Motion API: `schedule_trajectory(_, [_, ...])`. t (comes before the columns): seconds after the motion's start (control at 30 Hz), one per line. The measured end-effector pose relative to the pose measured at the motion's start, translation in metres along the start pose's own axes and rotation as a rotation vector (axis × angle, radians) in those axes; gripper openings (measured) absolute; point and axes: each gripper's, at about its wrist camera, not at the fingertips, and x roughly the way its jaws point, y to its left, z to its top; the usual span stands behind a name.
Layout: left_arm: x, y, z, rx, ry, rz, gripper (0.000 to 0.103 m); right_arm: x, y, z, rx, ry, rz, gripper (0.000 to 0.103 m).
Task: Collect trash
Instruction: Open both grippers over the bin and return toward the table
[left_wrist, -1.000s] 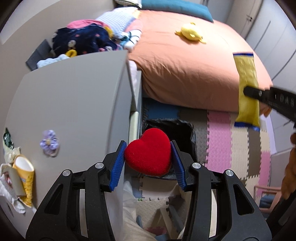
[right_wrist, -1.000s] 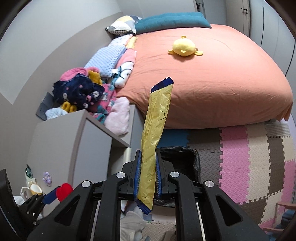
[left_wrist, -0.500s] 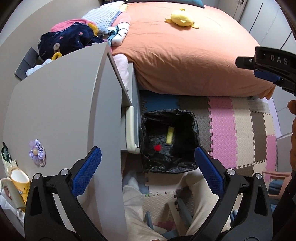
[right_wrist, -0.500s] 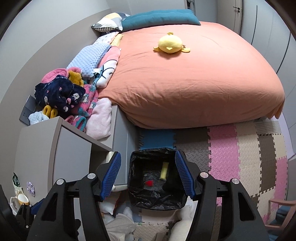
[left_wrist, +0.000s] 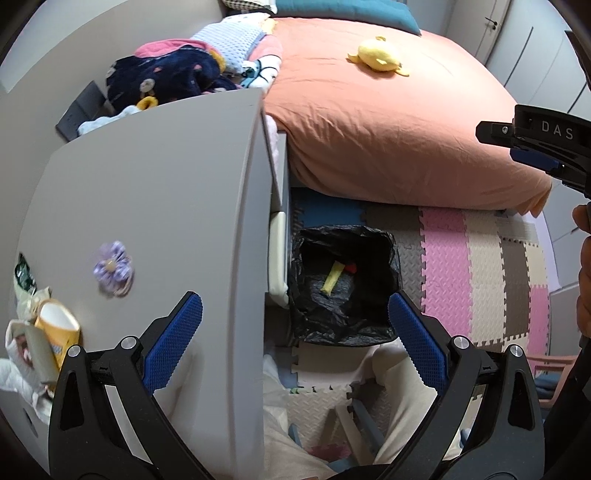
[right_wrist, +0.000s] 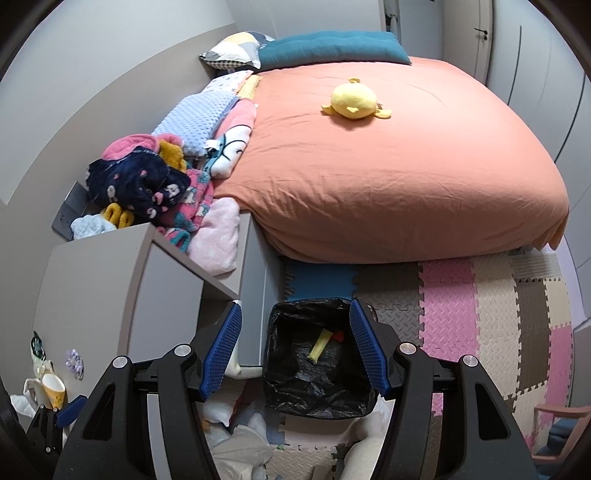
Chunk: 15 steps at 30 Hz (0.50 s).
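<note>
Trash lies in the bin (right_wrist: 317, 358) on the floor beside the bed (right_wrist: 388, 177): a yellow wrapper (right_wrist: 319, 345) and a red heart (right_wrist: 338, 336) rest together on its black liner. The left gripper (left_wrist: 295, 339) and the right gripper (right_wrist: 295, 350) hang above it, jaws spread and empty, both having just been opening. A paper cup (left_wrist: 57, 326) sits on the grey cabinet (left_wrist: 147, 206).

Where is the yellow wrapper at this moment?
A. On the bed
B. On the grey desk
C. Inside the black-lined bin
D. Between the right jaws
C: the yellow wrapper lies at the bottom of the bin beside a red item, while the right gripper has nothing between its jaws.
</note>
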Motion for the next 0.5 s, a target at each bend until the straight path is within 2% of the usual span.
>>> schedule_trajectory(0.5, [-0.035, 0.059, -0.047, -0.105, -0.047, 0.034, 0.097, -0.025, 0.066, -0.025, -0.099, -0.024, 0.040, 0.062])
